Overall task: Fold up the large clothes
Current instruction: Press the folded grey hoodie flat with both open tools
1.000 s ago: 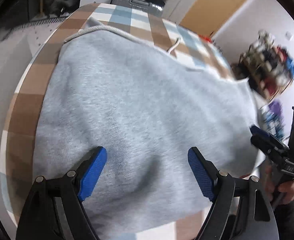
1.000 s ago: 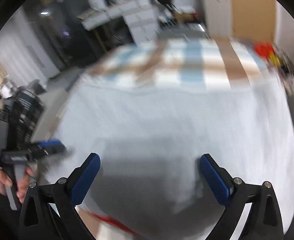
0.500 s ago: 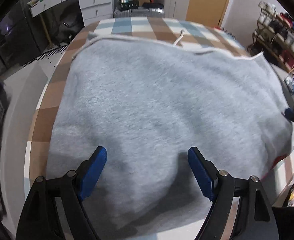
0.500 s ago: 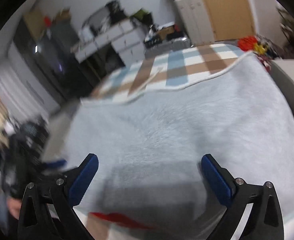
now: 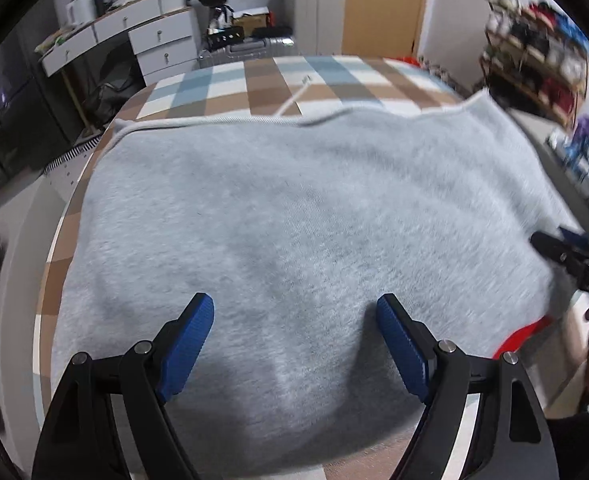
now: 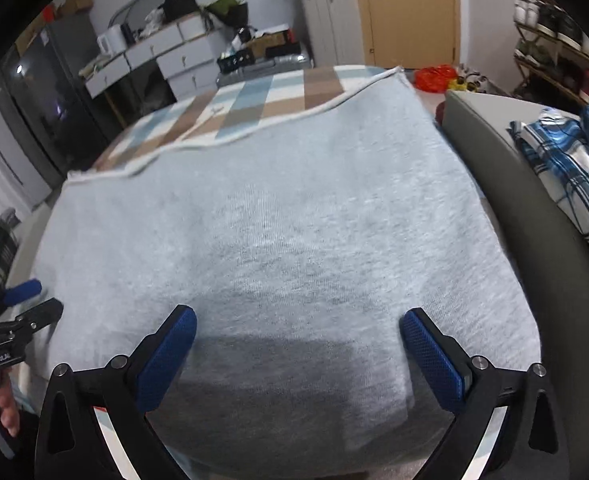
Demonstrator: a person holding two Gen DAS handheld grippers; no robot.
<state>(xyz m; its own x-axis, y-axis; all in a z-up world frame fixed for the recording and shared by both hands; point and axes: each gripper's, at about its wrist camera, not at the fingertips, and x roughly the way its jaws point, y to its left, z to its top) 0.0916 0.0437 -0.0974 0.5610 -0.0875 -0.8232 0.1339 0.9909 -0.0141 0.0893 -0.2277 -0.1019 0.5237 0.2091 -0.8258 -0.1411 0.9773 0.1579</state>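
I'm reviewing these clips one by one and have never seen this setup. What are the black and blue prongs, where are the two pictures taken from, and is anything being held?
There is no robot: a person carries a handheld gripper in each hand, each with a fisheye camera looking along its fingers. One picture looks past the left gripper, the other past the right gripper; each also shows the other at its edge. A large grey garment lies spread on a checked cloth. Both grippers hover open above it, holding nothing. A plaid garment lies to the side.
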